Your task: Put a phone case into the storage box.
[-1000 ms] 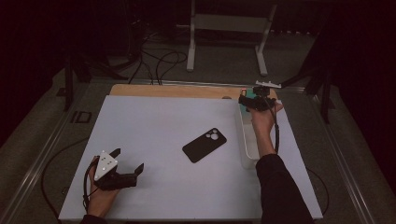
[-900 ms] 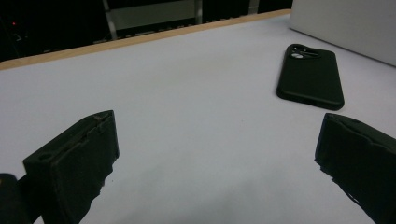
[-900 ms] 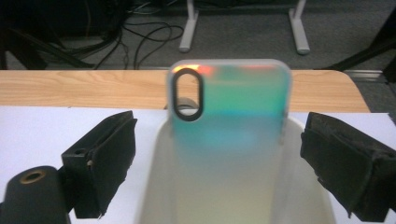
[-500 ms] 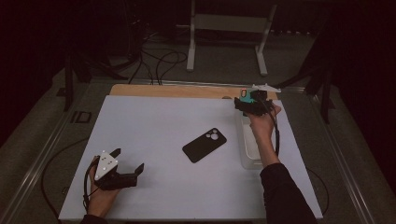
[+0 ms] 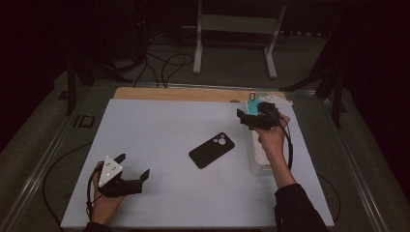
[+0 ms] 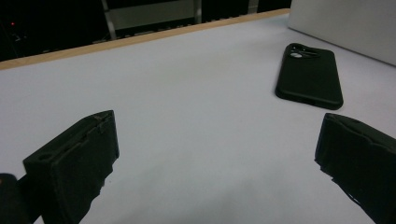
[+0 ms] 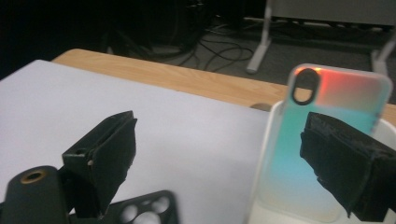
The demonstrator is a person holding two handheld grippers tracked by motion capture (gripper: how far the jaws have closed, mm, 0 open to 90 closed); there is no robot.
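A black phone case (image 5: pixel 212 150) lies camera side up in the middle of the white mat (image 5: pixel 169 125); in the left gripper view this case (image 6: pixel 308 77) sits ahead and to the right. My left gripper (image 5: pixel 131 165) rests near the front left, open and empty (image 6: pixel 219 135). My right gripper (image 5: pixel 246 118) hovers at the far right, over the far end of a clear tray (image 5: pixel 263 162). It is open (image 7: pixel 224 140). A translucent teal-to-orange phone case (image 7: pixel 303 130) leans upright in that tray (image 5: pixel 252 98), just beyond the right jaw.
A wooden strip (image 5: pixel 183 93) borders the mat's far edge. Beyond the table are a white metal stand (image 5: pixel 234 43) and floor cables (image 5: pixel 164 63). A black piece with round holes (image 7: pixel 149 210) shows at the bottom of the right gripper view; what it is I cannot tell.
My right gripper has drawn back toward the person and slightly left, away from the teal case at the tray's far end. The left gripper and the black case have stayed put.
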